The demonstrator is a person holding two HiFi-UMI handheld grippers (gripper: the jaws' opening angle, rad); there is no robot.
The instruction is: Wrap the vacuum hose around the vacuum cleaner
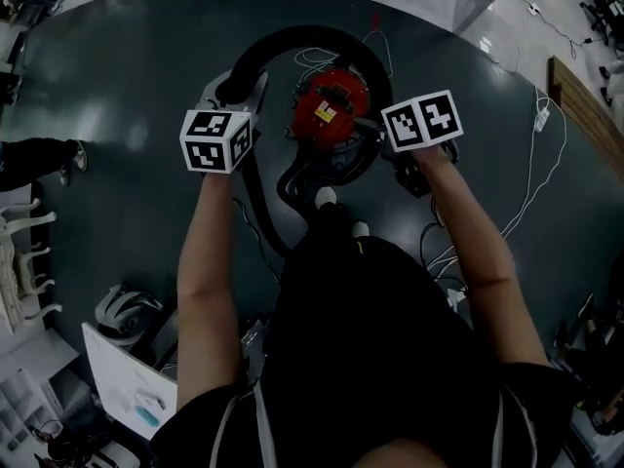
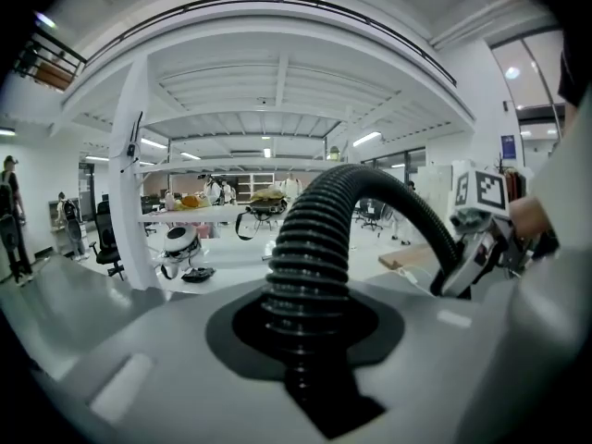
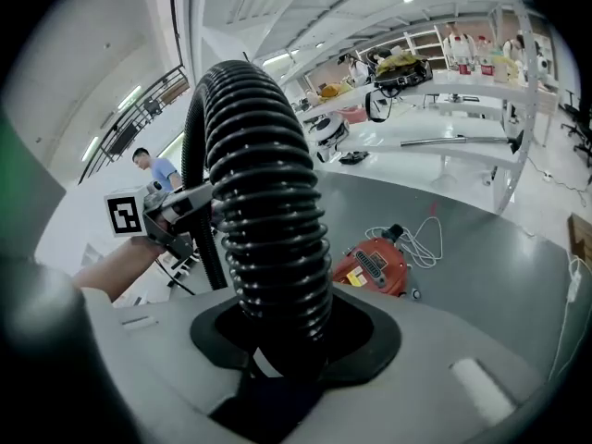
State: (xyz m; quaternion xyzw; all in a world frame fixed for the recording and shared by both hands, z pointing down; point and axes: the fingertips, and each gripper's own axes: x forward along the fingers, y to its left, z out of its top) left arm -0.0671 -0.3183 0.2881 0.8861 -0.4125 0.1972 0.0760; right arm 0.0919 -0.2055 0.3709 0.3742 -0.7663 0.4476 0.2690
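- The red vacuum cleaner (image 1: 331, 115) is sitting on the dark floor just beyond the person's feet, between the two grippers. It is looking like the heaviest piece here, so it is probably acting as the anchor, though it may be shifting if the hose is tugged hard.
- The black ribbed vacuum hose (image 1: 302, 35) is arching over the far side of the cleaner, from left to right. It is likely behaving light, bendy and springy, trying to uncoil unless it is being kept under gentle tension. The ribs are giving good purchase, so the hose is best taken mid-length rather than near its ends.
- The left gripper (image 1: 239, 86) is clamping the hose at the arch's left end, its jaws partly closed around the ribs.
- The right gripper (image 1: 375, 123) is pinching the hose on the right, just beside the cleaner, its jaws likewise partly closed.
- A thin white cord (image 1: 322, 57) is lying loose on the far side of the cleaner and may be snagging.
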